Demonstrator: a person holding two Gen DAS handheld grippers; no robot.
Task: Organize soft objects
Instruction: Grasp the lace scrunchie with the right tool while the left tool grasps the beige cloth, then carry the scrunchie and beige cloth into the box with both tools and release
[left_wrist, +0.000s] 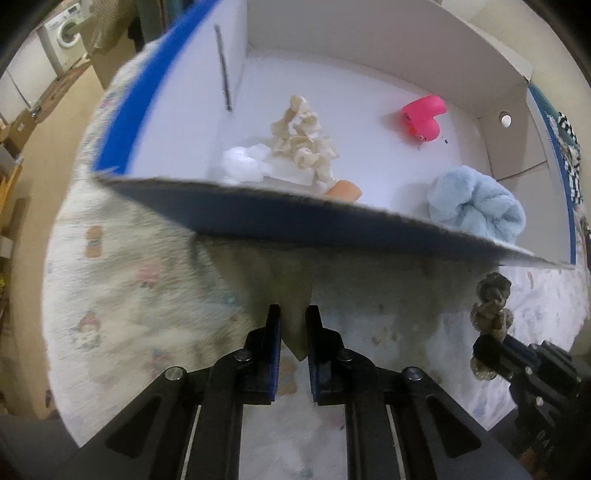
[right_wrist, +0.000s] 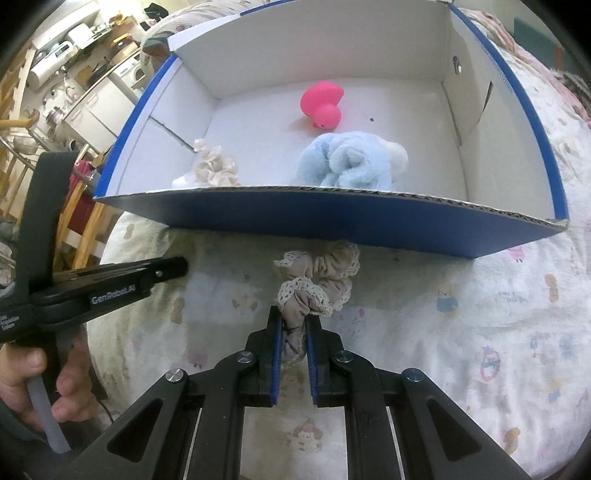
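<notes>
My left gripper (left_wrist: 293, 312) points down at the bed, jaws nearly together on a pale beige soft piece (left_wrist: 280, 280) that runs up to the box wall; I cannot tell what it is. My right gripper (right_wrist: 294, 317) is shut on a beige lace-trimmed scrunchie (right_wrist: 319, 275) in front of the box. The left wrist view shows that scrunchie (left_wrist: 493, 306) hanging at the right gripper (left_wrist: 484, 350). The blue box (right_wrist: 332, 218) with a white inside holds a light blue fluffy cloth (right_wrist: 351, 158), a pink heart-shaped toy (right_wrist: 321, 101) and a cream scrunchie (right_wrist: 216, 168).
Also in the box are a white fluffy ball (left_wrist: 242, 164) and a peach piece (left_wrist: 343, 190), half hidden by the front wall (left_wrist: 295, 221). The box stands on a printed bedcover (right_wrist: 461, 314). A hand (right_wrist: 37, 369) holds the left gripper (right_wrist: 173, 267). Kitchen furniture lies beyond the bed's left edge.
</notes>
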